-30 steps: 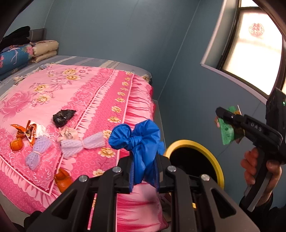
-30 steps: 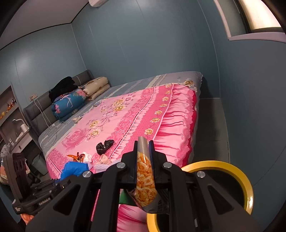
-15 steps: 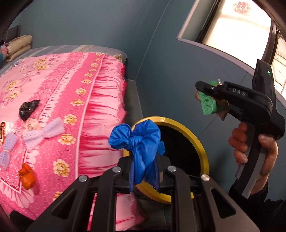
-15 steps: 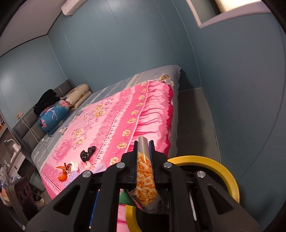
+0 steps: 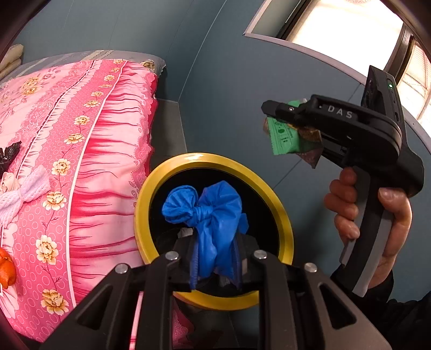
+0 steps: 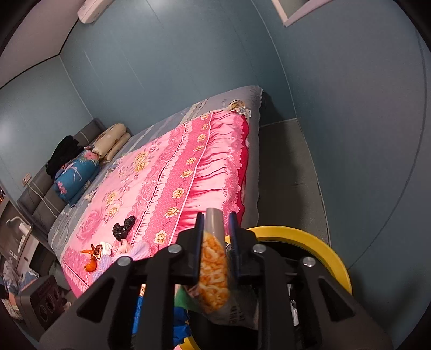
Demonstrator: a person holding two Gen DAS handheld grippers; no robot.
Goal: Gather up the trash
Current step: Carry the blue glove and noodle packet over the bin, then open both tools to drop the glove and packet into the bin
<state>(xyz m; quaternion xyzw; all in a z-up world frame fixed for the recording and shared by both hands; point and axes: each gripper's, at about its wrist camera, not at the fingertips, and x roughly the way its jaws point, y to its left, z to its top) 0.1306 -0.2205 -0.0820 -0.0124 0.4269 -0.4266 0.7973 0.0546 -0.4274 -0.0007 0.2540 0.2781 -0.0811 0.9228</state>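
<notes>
Two pieces of trash are held at the yellow-rimmed bin (image 5: 280, 215), which stands on the floor just beside the foot of the bed. In the left wrist view, lower centre, the left gripper (image 5: 215, 258) is clamped on a knotted blue plastic glove (image 5: 212, 212), whose bunched knot shows against the bin's dark opening. In the right wrist view, lower centre, the right gripper (image 6: 215, 242) has a snack packet (image 6: 214, 266) printed with orange chips between its fingers; its jaws are opening, and a narrow gap shows between the packet and the right-hand finger while the packet leans on the left-hand one. Whether the left pad still presses it I cannot tell. Under it a green wrapper (image 6: 181, 297) hangs, seen in the left wrist view at upper right as a green serrated sachet next to a brown one. A person's hand (image 5: 377, 215) grips that gripper's handle at the right edge.

Left of the bin the pink floral bedspread (image 5: 80, 134) drapes over the bed edge. On it, at the far left of the left wrist view, lie a crumpled black bag (image 5: 9, 154), a white mesh bow (image 5: 24, 188) and an orange scrap (image 5: 6, 272). In the right wrist view, pillows (image 6: 110, 144) sit at the headboard, middle left, and an air conditioner (image 6: 93, 9) is at upper left.
</notes>
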